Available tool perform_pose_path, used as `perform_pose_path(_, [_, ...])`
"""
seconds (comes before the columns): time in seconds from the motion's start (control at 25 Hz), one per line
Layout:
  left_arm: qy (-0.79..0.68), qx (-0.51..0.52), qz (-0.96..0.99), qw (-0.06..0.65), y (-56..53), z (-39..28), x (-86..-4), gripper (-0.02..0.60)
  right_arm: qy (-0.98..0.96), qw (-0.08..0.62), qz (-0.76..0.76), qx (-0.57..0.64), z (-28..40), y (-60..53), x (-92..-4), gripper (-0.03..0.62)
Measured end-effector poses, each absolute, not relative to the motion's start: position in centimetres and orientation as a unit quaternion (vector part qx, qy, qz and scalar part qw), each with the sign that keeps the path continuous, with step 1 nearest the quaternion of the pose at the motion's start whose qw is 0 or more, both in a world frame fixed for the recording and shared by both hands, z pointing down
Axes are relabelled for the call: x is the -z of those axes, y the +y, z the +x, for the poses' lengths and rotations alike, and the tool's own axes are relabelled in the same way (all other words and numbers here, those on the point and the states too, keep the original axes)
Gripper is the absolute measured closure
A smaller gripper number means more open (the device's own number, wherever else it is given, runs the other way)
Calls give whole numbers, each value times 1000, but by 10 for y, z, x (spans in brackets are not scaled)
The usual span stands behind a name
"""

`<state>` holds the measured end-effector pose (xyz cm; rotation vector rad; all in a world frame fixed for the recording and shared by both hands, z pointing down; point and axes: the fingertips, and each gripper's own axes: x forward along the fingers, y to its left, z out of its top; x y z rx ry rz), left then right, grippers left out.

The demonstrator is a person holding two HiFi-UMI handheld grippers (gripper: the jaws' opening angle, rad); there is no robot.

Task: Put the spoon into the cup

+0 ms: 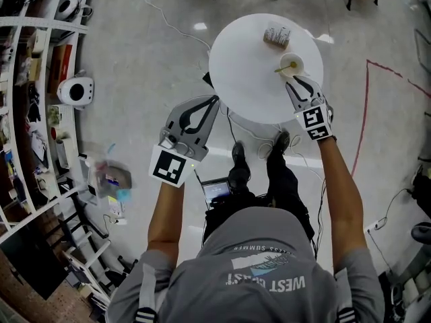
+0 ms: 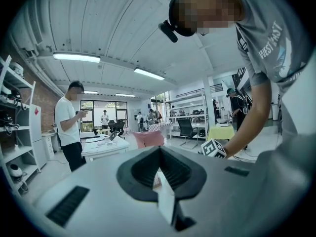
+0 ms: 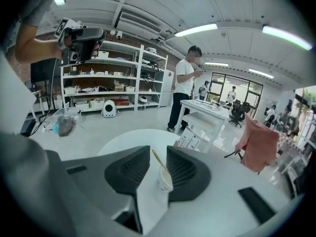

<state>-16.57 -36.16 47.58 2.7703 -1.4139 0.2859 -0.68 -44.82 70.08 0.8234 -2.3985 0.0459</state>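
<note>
On the round white table [image 1: 249, 79], toward its right side, a pale cup [image 1: 291, 64] stands upright with the spoon [image 1: 283, 68] already in it, the handle leaning out over the rim toward the table's middle. Just behind the cup, nearer the table's far edge, sits a small printed box [image 1: 277, 36]. Over the table's near right edge the right gripper [image 1: 301, 81] hangs with its tongs spread wide and gripping nothing; its own view lines the cup [image 3: 165, 179] and spoon [image 3: 159, 159] up in the gap between the dark pads, clear of both. Off the table's near left edge, over the floor, the left gripper [image 1: 214, 99] has its tips drawn together on nothing.
</note>
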Motion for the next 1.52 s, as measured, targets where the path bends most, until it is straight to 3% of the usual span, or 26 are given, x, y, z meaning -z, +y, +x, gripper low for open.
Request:
perform_pose_path(0.28, [-448, -78, 891, -23, -349, -174, -445, 580, -902, 240, 357, -12, -1, -437, -639, 501])
perform_pose_path(0.6, [-439, -59, 894, -63, -332, -179, -409, 580, -903, 142, 405, -2, 13, -411, -543, 583])
perform_pose_path(0.92, [-422, -46, 901, -89, -306, -172, -376, 580, -908, 56, 414, 24, 19, -376, -438, 591])
perform_pose_path(1.52, [-396, -21, 911, -111, -257, -163, -337, 580, -907, 14, 417, 60, 32, -296, -321, 592])
